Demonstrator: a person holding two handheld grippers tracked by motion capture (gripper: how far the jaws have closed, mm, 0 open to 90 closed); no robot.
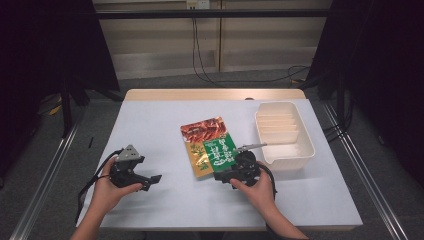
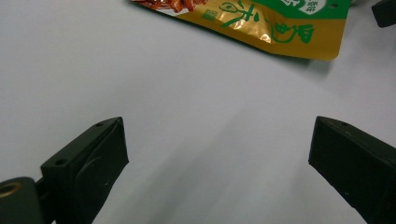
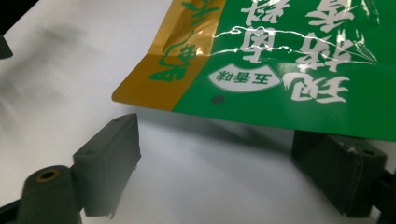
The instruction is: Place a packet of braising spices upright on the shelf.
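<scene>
A snack packet (image 1: 207, 145), gold and green with a red food picture, lies flat near the table's middle. My right gripper (image 1: 223, 175) sits at the packet's near edge, held by a hand. In the right gripper view its jaws (image 3: 215, 154) stand open, and the packet (image 3: 289, 70) has its near edge lifted slightly over the right-hand jaw, with no pad pressing on it. My left gripper (image 1: 152, 181) rests to the left of the packet, apart from it. Its jaws (image 2: 217, 154) are open on bare table, with the packet (image 2: 280, 23) farther ahead.
A cream plastic tray (image 1: 307, 145) with ribbed dividers stands at the right of the white table (image 1: 150, 125), close to my right gripper. The table's front edge runs just below both hands. Cables lie on the floor behind the table.
</scene>
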